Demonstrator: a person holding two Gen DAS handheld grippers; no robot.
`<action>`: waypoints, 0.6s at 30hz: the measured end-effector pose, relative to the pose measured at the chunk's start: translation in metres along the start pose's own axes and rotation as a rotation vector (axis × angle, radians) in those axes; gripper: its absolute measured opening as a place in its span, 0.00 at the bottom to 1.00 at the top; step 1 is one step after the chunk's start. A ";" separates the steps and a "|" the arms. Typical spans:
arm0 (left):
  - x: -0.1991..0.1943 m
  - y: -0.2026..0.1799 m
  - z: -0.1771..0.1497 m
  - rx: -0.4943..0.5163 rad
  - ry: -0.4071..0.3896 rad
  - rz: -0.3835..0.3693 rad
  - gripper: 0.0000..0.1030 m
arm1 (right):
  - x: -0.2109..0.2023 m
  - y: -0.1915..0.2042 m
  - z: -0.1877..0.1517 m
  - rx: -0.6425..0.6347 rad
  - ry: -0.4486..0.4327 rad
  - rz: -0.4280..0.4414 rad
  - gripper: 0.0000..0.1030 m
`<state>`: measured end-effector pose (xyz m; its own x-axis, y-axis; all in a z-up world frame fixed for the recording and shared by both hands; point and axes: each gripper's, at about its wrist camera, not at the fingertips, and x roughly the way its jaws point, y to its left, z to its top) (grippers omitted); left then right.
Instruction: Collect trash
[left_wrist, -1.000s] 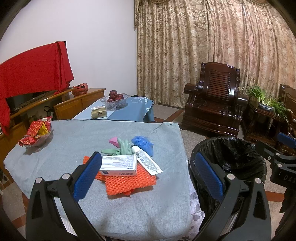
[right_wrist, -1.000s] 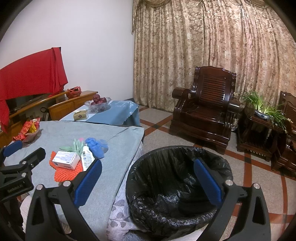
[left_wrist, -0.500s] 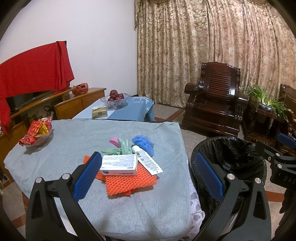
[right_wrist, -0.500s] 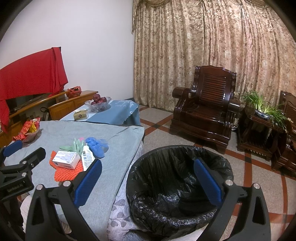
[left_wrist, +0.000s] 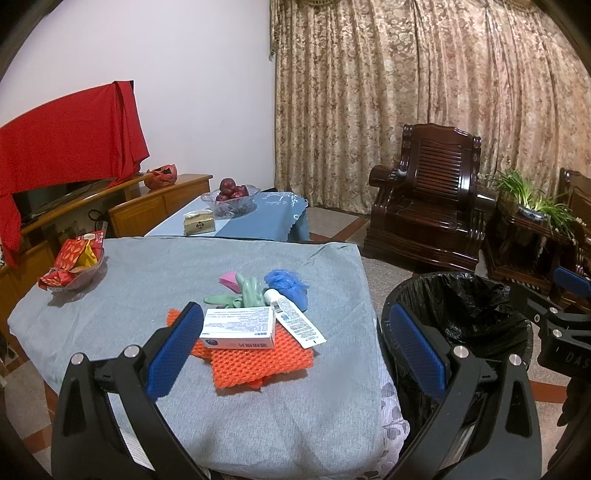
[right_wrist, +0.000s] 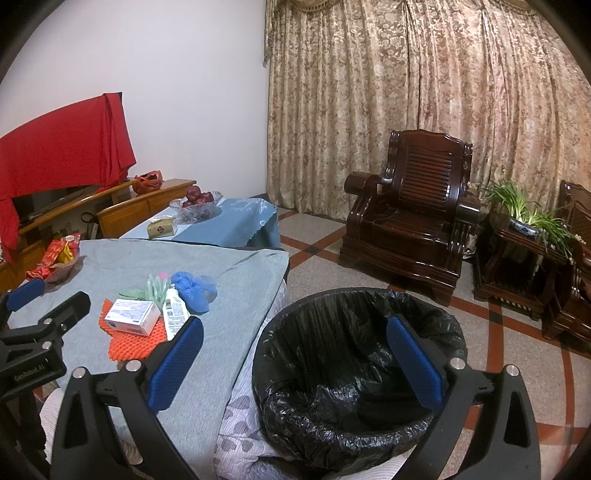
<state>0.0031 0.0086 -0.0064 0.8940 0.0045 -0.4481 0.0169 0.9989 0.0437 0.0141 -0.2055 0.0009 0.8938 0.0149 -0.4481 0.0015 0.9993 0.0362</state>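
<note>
1. Your trash sits in a small heap on the grey-cloth-covered surface (left_wrist: 110, 295): a white rectangular cardboard box (left_wrist: 238, 328) lies on an orange foam net mat (left_wrist: 258, 362), with a white labelled squeeze tube (left_wrist: 291, 319) touching the box's right side.
2. Behind them lie pale green rubber gloves (left_wrist: 247, 293), a crumpled blue plastic cover (left_wrist: 288, 286) and a pink piece (left_wrist: 229, 277).
3. The round bin lined with a black plastic bag (right_wrist: 354, 354) stands on the floor just beside the surface's right edge.
4. Your left tongs (left_wrist: 295, 349) hang spread and empty before the heap.
5. Your right tongs (right_wrist: 295, 360) are spread wide, empty, above the bin.
</note>
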 end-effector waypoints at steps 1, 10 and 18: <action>0.000 -0.001 0.000 0.000 0.000 0.000 0.95 | -0.001 0.000 0.001 0.000 0.001 0.001 0.94; 0.000 0.000 0.000 -0.001 0.001 0.000 0.95 | 0.009 0.005 -0.006 -0.001 0.001 0.000 0.94; 0.000 0.000 0.000 0.000 0.001 0.000 0.95 | 0.007 0.005 -0.004 -0.001 0.002 0.001 0.94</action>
<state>0.0031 0.0083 -0.0063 0.8936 0.0042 -0.4489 0.0172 0.9989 0.0435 0.0191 -0.2004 -0.0054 0.8930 0.0159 -0.4497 0.0004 0.9993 0.0361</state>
